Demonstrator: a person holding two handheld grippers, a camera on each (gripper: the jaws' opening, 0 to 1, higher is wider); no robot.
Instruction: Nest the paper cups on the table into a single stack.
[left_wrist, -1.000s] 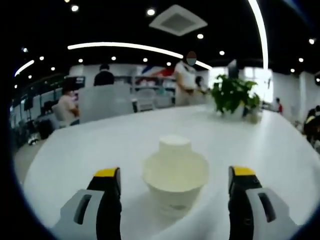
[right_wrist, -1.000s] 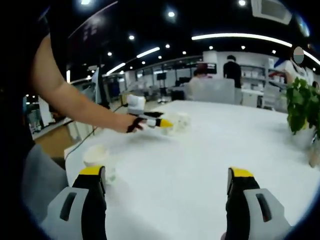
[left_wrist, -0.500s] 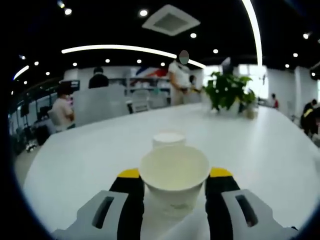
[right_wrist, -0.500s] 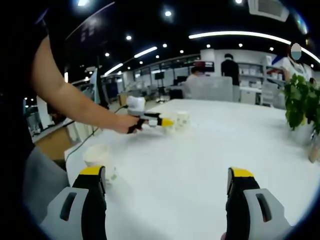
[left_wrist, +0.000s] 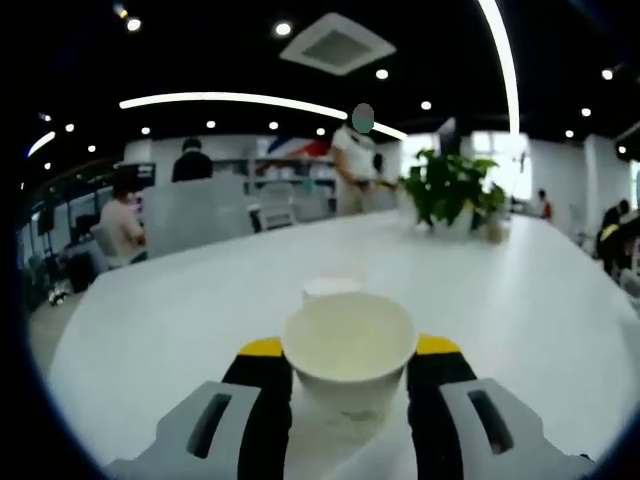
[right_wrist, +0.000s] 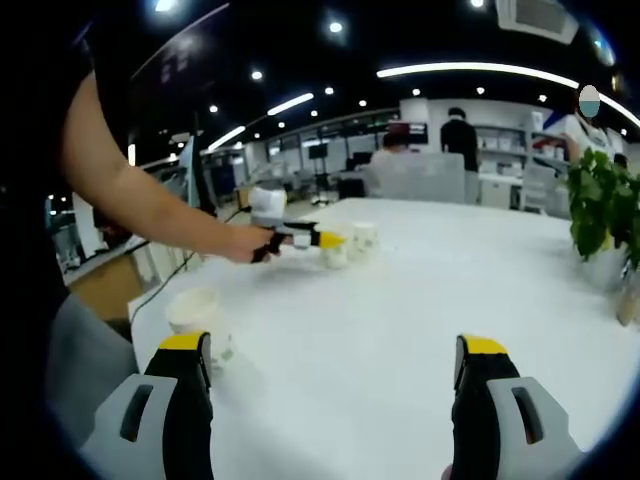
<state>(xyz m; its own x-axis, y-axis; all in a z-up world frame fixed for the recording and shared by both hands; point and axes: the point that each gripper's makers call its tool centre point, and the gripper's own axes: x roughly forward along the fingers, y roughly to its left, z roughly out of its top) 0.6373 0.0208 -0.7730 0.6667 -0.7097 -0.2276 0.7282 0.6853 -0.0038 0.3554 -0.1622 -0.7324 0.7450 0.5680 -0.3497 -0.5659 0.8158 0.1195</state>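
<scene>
White and wide, the surface (left_wrist: 180, 310) carries three paper cups, with an open office, seated people and a green plant (left_wrist: 452, 188) behind it.

My left gripper (left_wrist: 348, 352) is pressed on the near cup (left_wrist: 348, 350): one jaw on each side of its wall, just under the rim, mouth up. Straight ahead of this gripper, just behind the held cup and on the same line as the jaws, stands the second cup (left_wrist: 331, 289). It looks upright, but I cannot tell if it is mouth up or mouth down, because only its top part shows above the rim of the held one. In the right gripper view I see my left gripper (right_wrist: 322, 240) far ahead and to the left, with these two cups (right_wrist: 350, 244) close together.

My right gripper (right_wrist: 330, 380) is spread wide and pinches nothing. A third cup (right_wrist: 194, 312) stands just beyond its left jaw, upright, near the edge of the surface.

I judge the next move belongs to the left hand: lift the held cup and bring it forward over the second cup. Both axes must stay vertical and in line, otherwise the rims will catch.
</scene>
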